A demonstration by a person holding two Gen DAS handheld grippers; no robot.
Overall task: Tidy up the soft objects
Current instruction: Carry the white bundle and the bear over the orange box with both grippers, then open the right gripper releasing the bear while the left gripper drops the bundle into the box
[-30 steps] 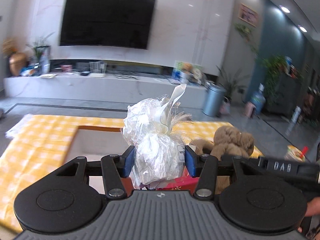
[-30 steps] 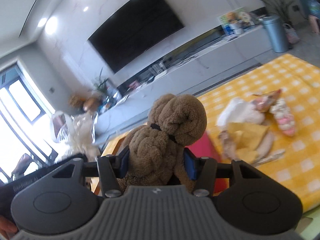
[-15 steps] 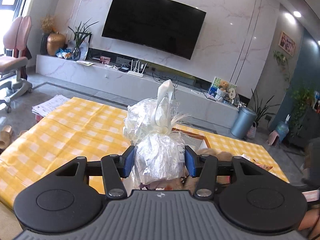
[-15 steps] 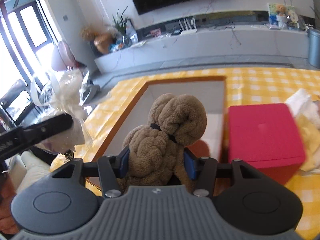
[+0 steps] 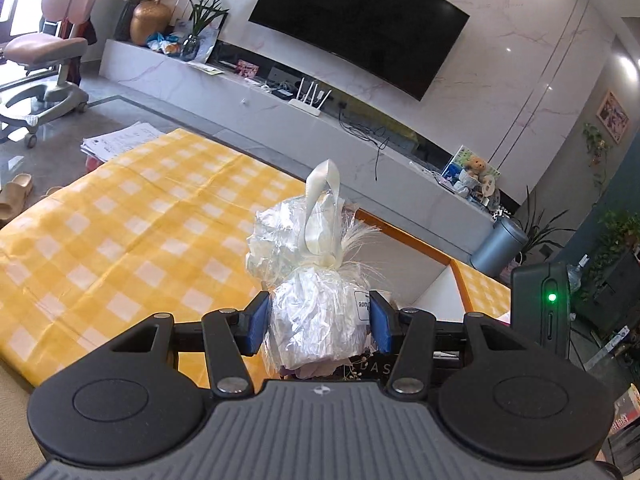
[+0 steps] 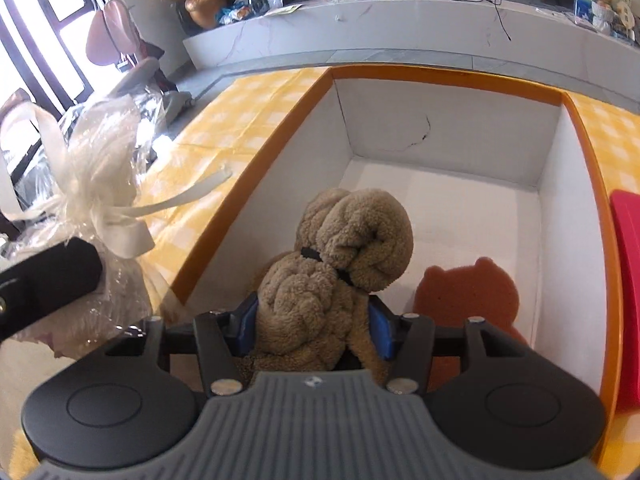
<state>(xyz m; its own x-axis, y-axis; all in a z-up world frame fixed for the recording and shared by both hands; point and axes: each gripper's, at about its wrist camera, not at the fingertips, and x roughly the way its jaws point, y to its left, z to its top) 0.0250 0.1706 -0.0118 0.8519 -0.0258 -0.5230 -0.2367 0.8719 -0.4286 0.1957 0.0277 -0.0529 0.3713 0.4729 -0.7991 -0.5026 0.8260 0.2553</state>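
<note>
My left gripper point(image 5: 318, 326) is shut on a crinkly clear plastic bundle tied with a cream ribbon point(image 5: 316, 304), held above the yellow checked tablecloth point(image 5: 132, 232). The bundle also shows at the left of the right wrist view point(image 6: 92, 184). My right gripper point(image 6: 314, 330) is shut on a brown rolled towel bear point(image 6: 336, 272), held over the open white box with an orange rim point(image 6: 452, 76). An orange bear-shaped sponge point(image 6: 468, 296) lies on the box floor at the right.
A red lid or box point(image 6: 628, 280) sits right of the white box. Beyond the table are a TV console point(image 5: 280, 100), a grey bin point(image 5: 498, 246), a pink chair point(image 5: 48, 48) and papers on the floor point(image 5: 120, 142).
My right gripper has carried the towel bear in over the white box and tilted down, and the sponge now shows. My left gripper has swung left with the bundle still held.
</note>
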